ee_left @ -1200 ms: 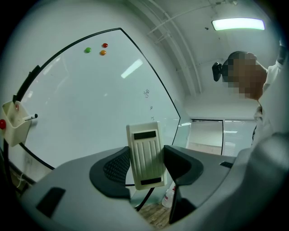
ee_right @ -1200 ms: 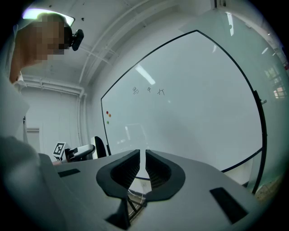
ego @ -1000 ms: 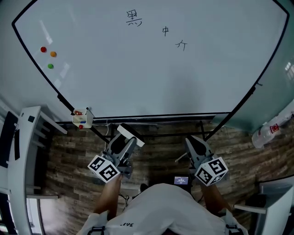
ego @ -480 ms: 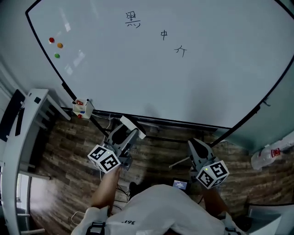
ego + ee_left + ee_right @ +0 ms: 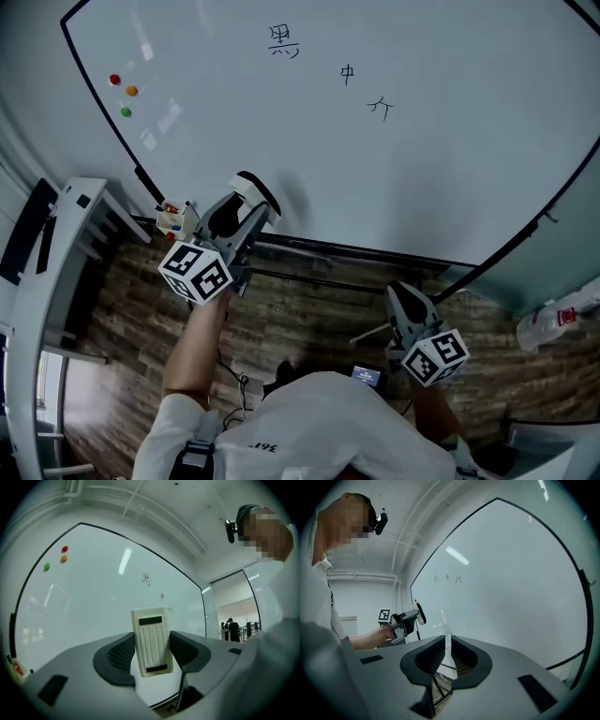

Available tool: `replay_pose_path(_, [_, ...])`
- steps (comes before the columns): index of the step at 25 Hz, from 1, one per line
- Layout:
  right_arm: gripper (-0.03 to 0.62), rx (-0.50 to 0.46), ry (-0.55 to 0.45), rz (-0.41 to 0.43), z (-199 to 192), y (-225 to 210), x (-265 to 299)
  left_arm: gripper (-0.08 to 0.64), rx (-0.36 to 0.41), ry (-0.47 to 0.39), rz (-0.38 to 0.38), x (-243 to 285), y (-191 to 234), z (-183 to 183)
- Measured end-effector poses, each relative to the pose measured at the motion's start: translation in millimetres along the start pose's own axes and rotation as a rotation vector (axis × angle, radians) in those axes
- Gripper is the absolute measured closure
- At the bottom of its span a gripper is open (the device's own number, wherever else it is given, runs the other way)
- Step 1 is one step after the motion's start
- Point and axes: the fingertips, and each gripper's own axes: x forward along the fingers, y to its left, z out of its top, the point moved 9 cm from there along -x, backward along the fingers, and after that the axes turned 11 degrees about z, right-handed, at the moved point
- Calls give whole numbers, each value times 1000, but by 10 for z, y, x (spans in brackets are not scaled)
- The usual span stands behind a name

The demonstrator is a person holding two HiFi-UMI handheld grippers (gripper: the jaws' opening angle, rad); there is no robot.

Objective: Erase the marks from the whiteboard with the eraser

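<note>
The cream eraser (image 5: pixel 151 641), ribbed on its back with two dark slots, stands upright, clamped between the jaws of the left gripper (image 5: pixel 246 204), up by the lower left of the whiteboard (image 5: pixel 441 169). The big white black-framed board carries three small black marks (image 5: pixel 284 40) near its top, unwiped, well above the eraser.

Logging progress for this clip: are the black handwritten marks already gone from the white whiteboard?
No, three black handwritten marks are on the whiteboard, above the cream ribbed eraser.
</note>
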Motion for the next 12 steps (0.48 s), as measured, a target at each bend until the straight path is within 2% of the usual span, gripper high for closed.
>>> replay_pose_path(8, [552, 9, -33, -60, -23, 121, 33, 318, 220, -37, 38, 471, 345, 615])
replay_pose_path(12, [552, 11, -45, -101, -49, 145, -8, 318, 266, -55, 67, 670, 478, 838])
